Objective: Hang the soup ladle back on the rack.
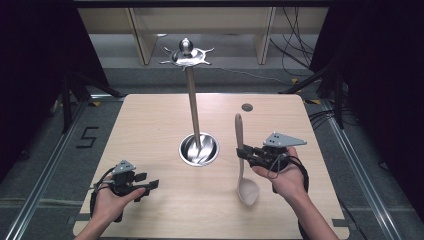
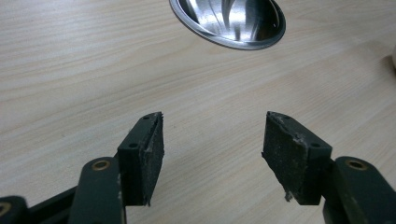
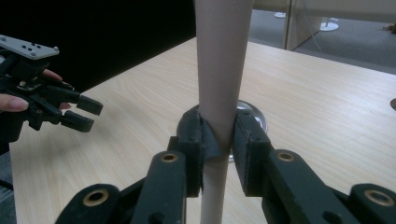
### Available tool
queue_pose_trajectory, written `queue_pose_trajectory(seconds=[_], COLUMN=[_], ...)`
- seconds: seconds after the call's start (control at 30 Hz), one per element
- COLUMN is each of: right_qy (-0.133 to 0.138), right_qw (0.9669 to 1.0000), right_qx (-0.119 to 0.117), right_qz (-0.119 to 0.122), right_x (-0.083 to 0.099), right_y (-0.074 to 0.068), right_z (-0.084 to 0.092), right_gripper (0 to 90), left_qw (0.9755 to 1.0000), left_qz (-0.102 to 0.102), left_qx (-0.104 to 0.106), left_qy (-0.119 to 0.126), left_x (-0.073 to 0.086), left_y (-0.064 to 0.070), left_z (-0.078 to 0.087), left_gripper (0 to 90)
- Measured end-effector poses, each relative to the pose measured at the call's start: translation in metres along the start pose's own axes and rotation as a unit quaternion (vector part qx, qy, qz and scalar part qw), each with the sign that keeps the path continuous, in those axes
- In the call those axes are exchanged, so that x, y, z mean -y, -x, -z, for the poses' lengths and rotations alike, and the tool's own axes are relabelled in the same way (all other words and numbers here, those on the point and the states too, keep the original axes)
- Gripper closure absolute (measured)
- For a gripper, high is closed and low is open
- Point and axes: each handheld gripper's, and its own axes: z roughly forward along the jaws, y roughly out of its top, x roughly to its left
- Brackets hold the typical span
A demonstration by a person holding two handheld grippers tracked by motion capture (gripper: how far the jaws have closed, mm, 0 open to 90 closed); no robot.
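Wooden spoon (image 1: 242, 160): one piece, pale wood, long thin handle and a broad oval bowl. Judged light and stiff; it should not flex or dent under the pads. The finish looks smooth, so some slip along the handle is possible, and the round section could roll between flat pads.

Grip point: the right gripper (image 1: 243, 153) is clamped across the handle about midway along it, pads pressed on either side of the shaft. In the right gripper view (image 3: 218, 140) the handle runs straight up between the pads, widening above the grip, and the pad rubber bulges around it. Judged a fair hold, but the bowl is the heavier end, so a mid-handle grip may let the spoon pivot.

Axis: in the high view the long axis runs crosswise to the jaws. The bowl lies on the near side of the gripper, towards the person, low over or touching the table (image 1: 150, 130); contact cannot be told. The handle tip points away, past the gripper.

Beyond the jaw tips, just beside the spoon, stands a steel utensil stand (image 1: 192, 95) with a round dished base, an upright pole and a hooked crown.

Left gripper (image 1: 145, 186): jaws apart, nothing between them, well apart from the spoon, held low over the near left of the table.
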Motion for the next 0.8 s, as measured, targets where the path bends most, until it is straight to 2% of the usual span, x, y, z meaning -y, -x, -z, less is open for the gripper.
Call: queue_pose_trajectory(seconds=[0.07,0.13,0.17,0.23,0.27,0.33,0.37,0.43,0.47,0.5,0.53,0.57,0.6,0.67,0.7,0.73,0.8], right_qy=[0.007,0.006,0.008,0.009,0.009,0.015,0.021,0.02,0.03,0.03,0.03,0.028,0.028,0.029,0.031,0.034,0.038], right_qw=[1.0,1.0,0.9999,0.9999,0.9999,0.9998,0.9997,0.9996,0.9994,0.9994,0.9993,0.9995,0.9995,0.9993,0.9994,0.9989,0.9986], right_qx=[0.005,0.008,0.006,0.009,0.009,0.009,0.013,0.016,0.018,0.018,0.016,0.015,0.015,0.017,0.015,0.025,0.025], right_qz=[0.001,-0.001,-0.011,0.002,0.002,-0.006,0.008,0.011,-0.001,-0.001,0.013,-0.001,-0.001,0.016,0.007,0.017,0.026], right_x=[-0.002,-0.003,-0.003,-0.005,-0.005,-0.005,-0.006,-0.006,-0.006,-0.006,-0.007,-0.008,-0.008,-0.011,-0.012,-0.015,-0.018], right_y=[0.0,-0.001,-0.002,-0.002,-0.002,-0.004,-0.003,-0.003,-0.006,-0.006,-0.004,-0.008,-0.008,-0.008,-0.01,-0.012,-0.013], right_z=[-0.001,-0.001,-0.001,-0.003,-0.003,-0.004,-0.005,-0.005,-0.007,-0.007,-0.007,-0.007,-0.007,-0.008,-0.007,-0.008,-0.008], right_gripper=[75.4,75.4,75.4,75.4,75.4,75.4,75.4,75.4,75.4,75.4,75.4,75.4,75.4,75.4,75.4,75.4,75.4], left_qw=[1.0,0.9999,0.9999,0.9997,0.9997,0.9993,0.999,0.9982,0.9974,0.9966,0.9955,0.9941,0.9921,0.9881,0.9865,0.9846,0.9816], left_qz=[-0.002,0.008,0.01,0.01,0.013,0.018,0.02,0.017,0.017,0.015,0.015,0.014,0.01,-0.001,-0.01,-0.018,-0.029], left_qx=[-0.002,0.004,0.005,0.007,0.003,0.011,0.014,0.018,0.021,0.022,0.027,0.031,0.038,0.054,0.059,0.069,0.078], left_qy=[0.003,0.007,0.012,0.019,0.021,0.03,0.037,0.055,0.067,0.078,0.089,0.103,0.119,0.144,0.152,0.16,0.172], left_x=[0.0,0.0,0.0,-0.001,-0.001,-0.002,-0.003,-0.007,-0.009,-0.012,-0.015,-0.02,-0.026,-0.037,-0.043,-0.049,-0.06], left_y=[0.0,0.0,0.0,0.0,0.0,0.001,0.001,0.003,0.004,0.006,0.009,0.012,0.016,0.025,0.029,0.034,0.044], left_z=[0.0,0.0,0.0,0.001,0.001,0.001,0.002,0.005,0.006,0.009,0.011,0.013,0.017,0.021,0.024,0.026,0.028], left_gripper=[37.6,37.5,37.3,37.2,37.2,37.1,37.0,37.0,36.8,36.8,36.6,36.3,36.3,36.4,36.4,36.6,36.7])
